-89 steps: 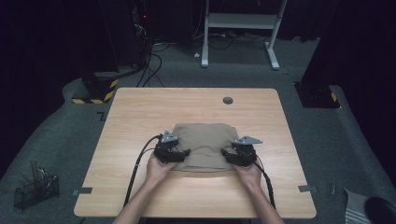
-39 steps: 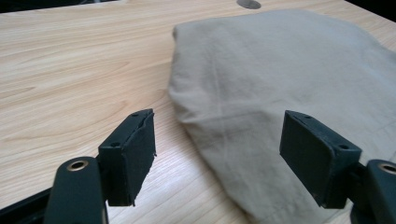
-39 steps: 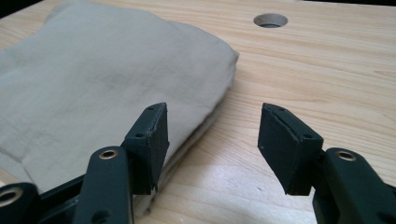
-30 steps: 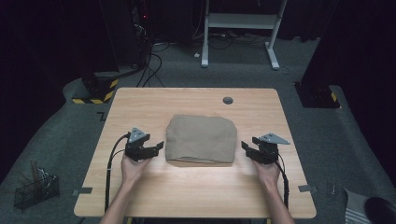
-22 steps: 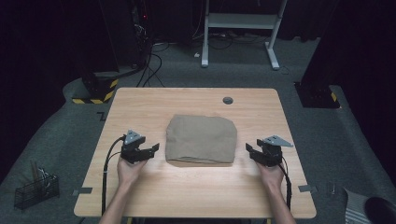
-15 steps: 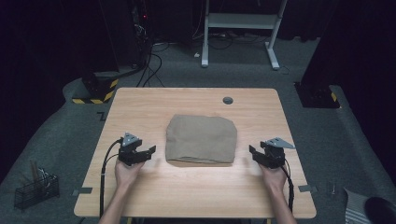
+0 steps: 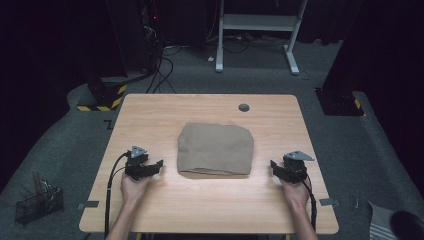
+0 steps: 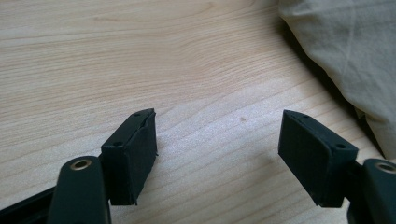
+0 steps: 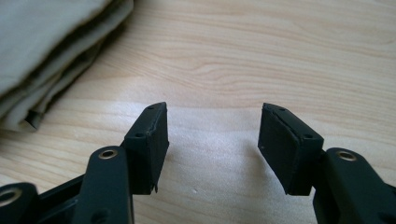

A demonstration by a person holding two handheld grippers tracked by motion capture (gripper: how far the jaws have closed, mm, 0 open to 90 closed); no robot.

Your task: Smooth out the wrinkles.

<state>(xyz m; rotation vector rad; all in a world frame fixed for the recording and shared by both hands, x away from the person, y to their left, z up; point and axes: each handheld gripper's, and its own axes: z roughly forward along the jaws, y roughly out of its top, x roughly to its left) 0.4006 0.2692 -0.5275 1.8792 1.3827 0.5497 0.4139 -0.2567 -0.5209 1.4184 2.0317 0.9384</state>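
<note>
A folded tan cloth (image 7: 216, 149) lies flat in the middle of the wooden table (image 7: 200, 210). My left gripper (image 7: 159, 166) rests low over the table to the cloth's left, jaws open with bare wood between them (image 8: 217, 135). The cloth's edge (image 8: 345, 51) sits at the upper right of the left gripper view. My right gripper (image 7: 274, 167) is to the cloth's right, apart from it. Its jaws are open over bare wood (image 9: 212, 135) and have just been opening slightly. The folded layers of the cloth (image 9: 42, 42) show at the upper left of the right gripper view.
A dark round grommet (image 7: 244, 107) sits near the table's far edge. On the floor are a wire basket (image 7: 37, 202) at the left, a black base with yellow-black stripes (image 7: 102, 97) and a white desk frame (image 7: 255, 22) beyond.
Three seconds ago both grippers were at the cloth's near edge. Since then they have moved outward to either side and drifted toward the table's near edge, sinking lower. The cloth lies still.
</note>
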